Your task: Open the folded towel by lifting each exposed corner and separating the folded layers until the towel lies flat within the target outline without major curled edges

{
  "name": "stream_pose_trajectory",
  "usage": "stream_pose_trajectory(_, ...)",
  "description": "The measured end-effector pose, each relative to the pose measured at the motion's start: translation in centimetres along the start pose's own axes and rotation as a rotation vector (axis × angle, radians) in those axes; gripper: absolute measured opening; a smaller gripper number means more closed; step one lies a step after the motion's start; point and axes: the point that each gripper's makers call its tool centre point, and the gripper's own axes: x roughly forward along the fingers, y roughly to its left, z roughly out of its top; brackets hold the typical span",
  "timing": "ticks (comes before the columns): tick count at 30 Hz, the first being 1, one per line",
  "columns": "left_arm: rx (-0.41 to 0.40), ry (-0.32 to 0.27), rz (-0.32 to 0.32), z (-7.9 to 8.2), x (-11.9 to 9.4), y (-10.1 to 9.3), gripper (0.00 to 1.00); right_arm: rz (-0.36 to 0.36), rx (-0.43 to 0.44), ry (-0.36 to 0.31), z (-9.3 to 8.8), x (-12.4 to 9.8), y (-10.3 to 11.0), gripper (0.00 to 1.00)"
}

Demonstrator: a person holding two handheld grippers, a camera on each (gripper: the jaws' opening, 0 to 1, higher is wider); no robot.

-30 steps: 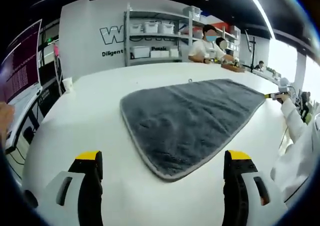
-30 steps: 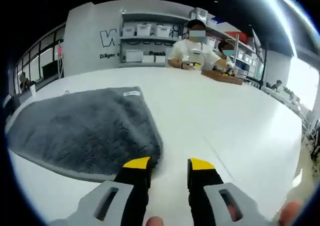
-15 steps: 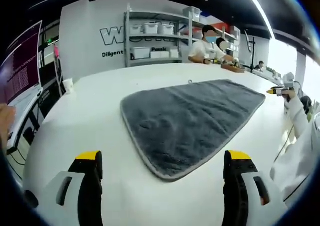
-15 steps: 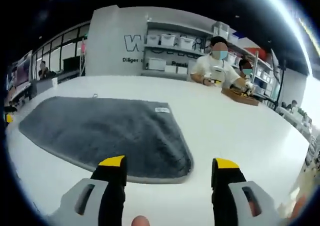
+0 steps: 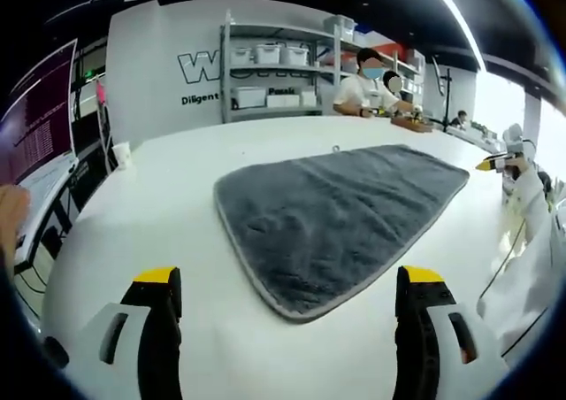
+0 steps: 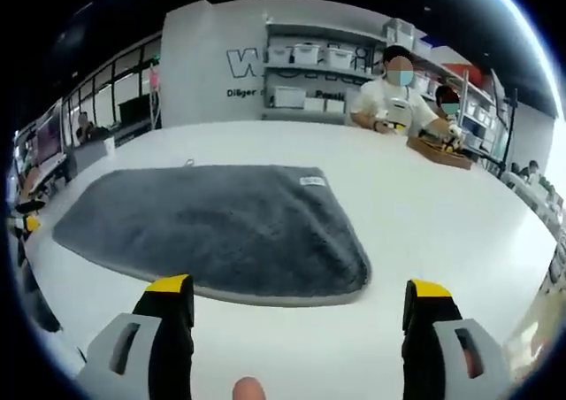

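towel flat on white desk, both grippers' fingers released beside it; seemingly finished, only checking edges.

The back wall reads "W" and "Diligent", partly hidden

Bright, even indoor light cast from a ceiling strip light, white table glared pale, shadows kept faint, edges bent by fisheye distortion, far shelves softened, window side washed out.
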Motion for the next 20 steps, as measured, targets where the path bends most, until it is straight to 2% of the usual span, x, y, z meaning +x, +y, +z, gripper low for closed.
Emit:
stream_pose_trajectory(7, 0.003, -0.005, -0.002, 0.14, -0.18, -0.1, 1.0, 0.012, -0.009, 0.016, -0.49, -0.11, 0.56, 0.99)
stream_pose_trajectory(20, 0.001, -0.011, -0.009, 0.18, -0.21, -0.34, 1.0, 0.017, -0.007, 0.014, -0.43, -0.04, 0.29, 0.99)
